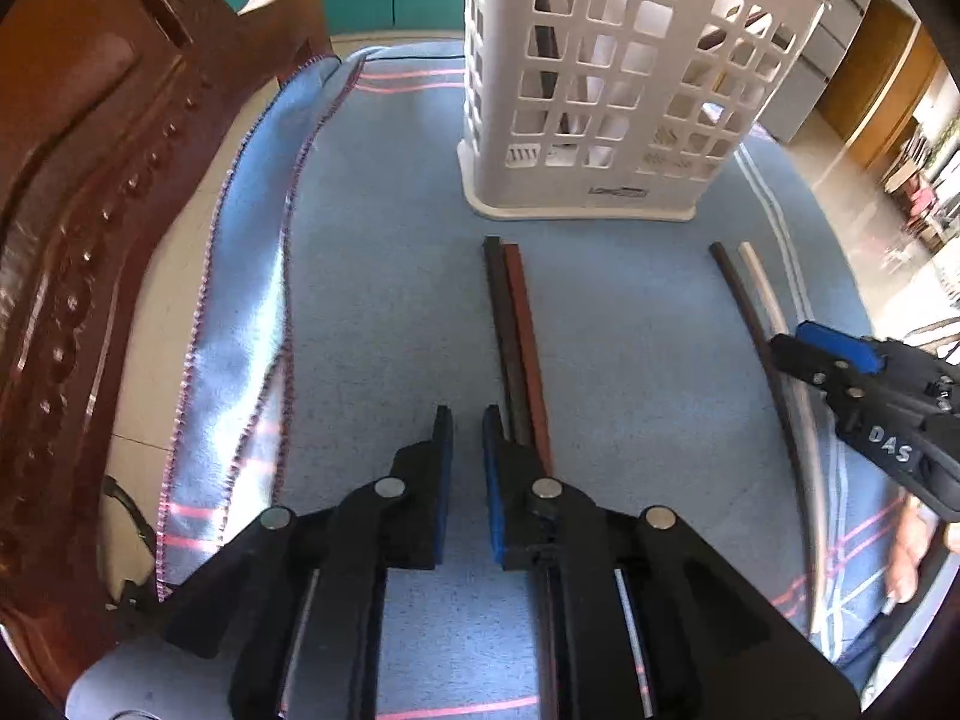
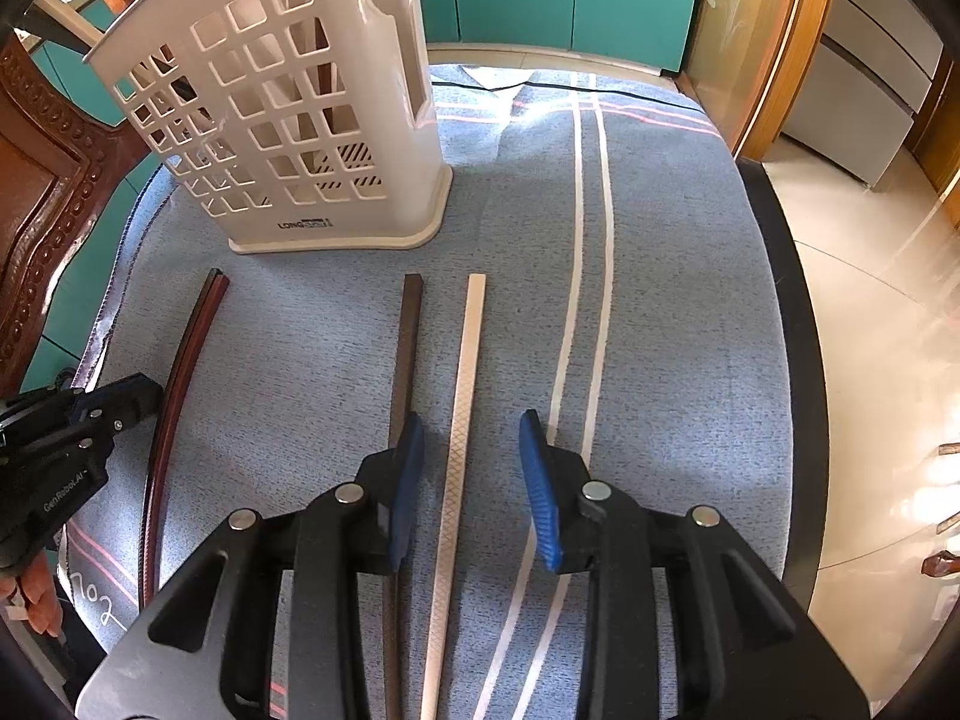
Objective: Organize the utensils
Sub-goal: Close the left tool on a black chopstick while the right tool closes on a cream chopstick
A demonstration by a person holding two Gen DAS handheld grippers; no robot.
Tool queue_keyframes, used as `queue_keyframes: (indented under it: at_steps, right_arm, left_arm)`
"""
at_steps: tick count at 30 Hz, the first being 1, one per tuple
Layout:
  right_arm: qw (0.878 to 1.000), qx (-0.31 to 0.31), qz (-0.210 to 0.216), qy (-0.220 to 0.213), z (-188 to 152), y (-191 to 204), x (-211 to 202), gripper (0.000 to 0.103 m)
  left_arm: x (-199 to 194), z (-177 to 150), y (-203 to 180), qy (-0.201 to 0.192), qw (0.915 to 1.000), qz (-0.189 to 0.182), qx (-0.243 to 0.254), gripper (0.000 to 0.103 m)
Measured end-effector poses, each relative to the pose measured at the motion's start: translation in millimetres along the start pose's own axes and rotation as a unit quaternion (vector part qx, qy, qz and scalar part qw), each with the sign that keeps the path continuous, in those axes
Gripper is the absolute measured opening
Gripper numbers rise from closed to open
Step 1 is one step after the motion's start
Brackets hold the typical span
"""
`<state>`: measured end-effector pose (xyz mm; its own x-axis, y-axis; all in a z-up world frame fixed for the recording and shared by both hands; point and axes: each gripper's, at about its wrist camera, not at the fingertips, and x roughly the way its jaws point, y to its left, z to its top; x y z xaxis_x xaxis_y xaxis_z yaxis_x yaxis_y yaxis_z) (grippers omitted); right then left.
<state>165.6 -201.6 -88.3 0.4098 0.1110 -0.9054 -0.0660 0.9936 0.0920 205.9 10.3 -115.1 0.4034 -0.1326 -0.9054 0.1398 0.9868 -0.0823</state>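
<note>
A white slotted utensil holder (image 1: 600,90) (image 2: 288,138) stands upright at the back of the cloth, with dark sticks showing through its slots. In front of it a dark and a red-brown chopstick pair (image 1: 516,324) (image 2: 180,372) lies side by side. My left gripper (image 1: 468,414) (image 2: 150,387) hovers just left of the pair, its jaws a narrow gap apart with only cloth between them. Further right lie a dark chopstick (image 2: 407,348) (image 1: 738,288) and a white chopstick (image 2: 468,360) (image 1: 762,282). My right gripper (image 2: 471,420) (image 1: 795,339) is open astride the white one, pads clear of it.
A blue striped cloth (image 1: 372,300) covers the table and folds up at its left edge (image 1: 252,270). A carved wooden chair (image 1: 90,180) stands close on the left. The dark table edge (image 2: 780,300) drops to a tiled floor (image 2: 870,300) on the right.
</note>
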Motion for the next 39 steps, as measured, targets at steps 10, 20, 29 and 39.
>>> queue_keyframes:
  at_steps: [10,20,29,39]
  right_arm:
    - [1.000,0.000,-0.004,0.000,1,-1,1,0.040]
    - [1.000,-0.007,-0.017,-0.003,2,5,3,0.041]
    - [1.000,-0.009,-0.019,-0.010,4,3,6,0.041]
    - [0.998,-0.024,-0.046,-0.028,12,11,14,0.041]
  left_arm:
    - [-10,-1,-12,-0.015,0.9997,0.001,0.019,0.013]
    - [-4,-6,-29,-0.016,0.9994,0.013,0.028,0.014]
    - [-9,-5,-28,-0.016,0.9998,0.008,0.012,0.008]
    - [-4,16,-47,-0.022,0.9974,0.067,0.016,0.013]
